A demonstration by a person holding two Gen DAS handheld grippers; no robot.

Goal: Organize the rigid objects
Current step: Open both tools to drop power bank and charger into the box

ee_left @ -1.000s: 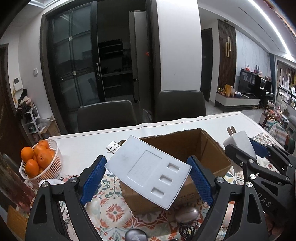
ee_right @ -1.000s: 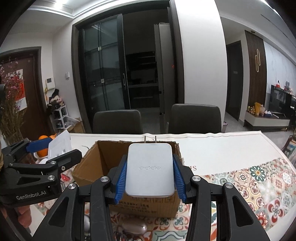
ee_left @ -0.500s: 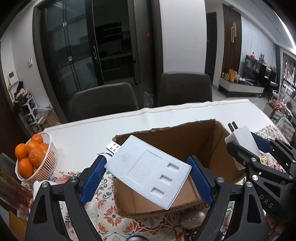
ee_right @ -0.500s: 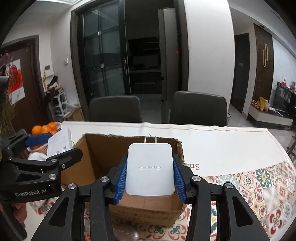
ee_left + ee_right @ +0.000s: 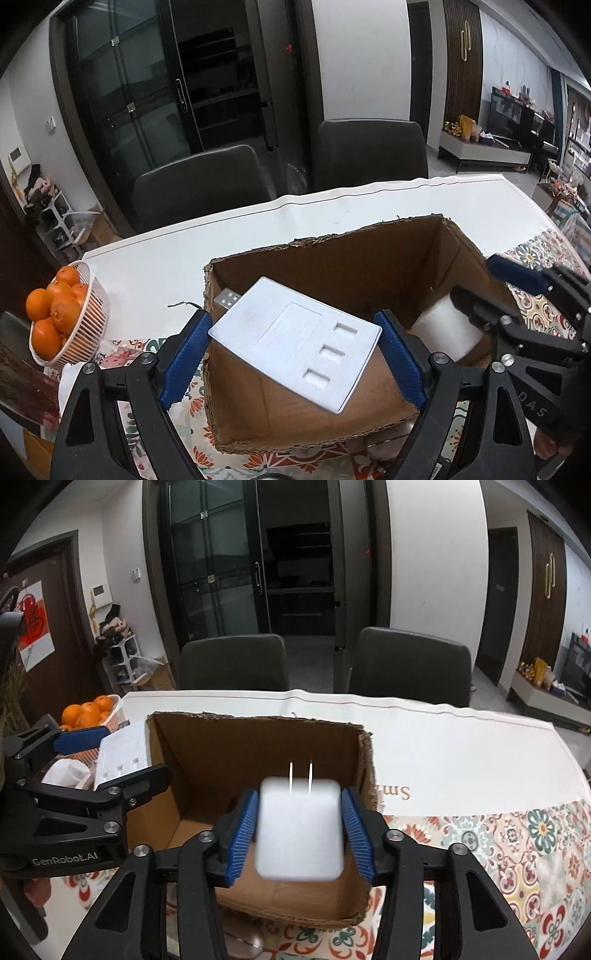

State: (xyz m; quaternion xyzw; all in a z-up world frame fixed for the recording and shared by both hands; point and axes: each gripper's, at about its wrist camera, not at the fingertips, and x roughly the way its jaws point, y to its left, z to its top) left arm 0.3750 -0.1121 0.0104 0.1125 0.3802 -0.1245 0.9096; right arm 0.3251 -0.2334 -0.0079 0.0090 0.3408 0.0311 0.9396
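Left wrist view: the left gripper (image 5: 291, 354) has its jaws set wide and clamped on a flat white plate (image 5: 295, 341) with a raised rectangle and three small rectangular recesses; the plate sits tilted between the ribbed blue pads (image 5: 184, 360), over the near left part of an open cardboard box (image 5: 325, 266). A small metal tab sticks out at the plate's far corner. The box is plain brown corrugated card with ragged top edges, standing on a surface (image 5: 155, 266) that is bare white at the far side and covered by a floral-patterned cloth nearer the cameras. In the right wrist view, the right gripper (image 5: 300, 827) has just been opening its jaws, and a white, rounded charger (image 5: 298, 829) with two thin metal prongs pointing away is between them, blurred, over the inside of the box; small gaps show between it and both blue pads, so the jaws are apart and not pressing it. A white ribbed basket of oranges (image 5: 55, 314) stands on the surface left of the box.
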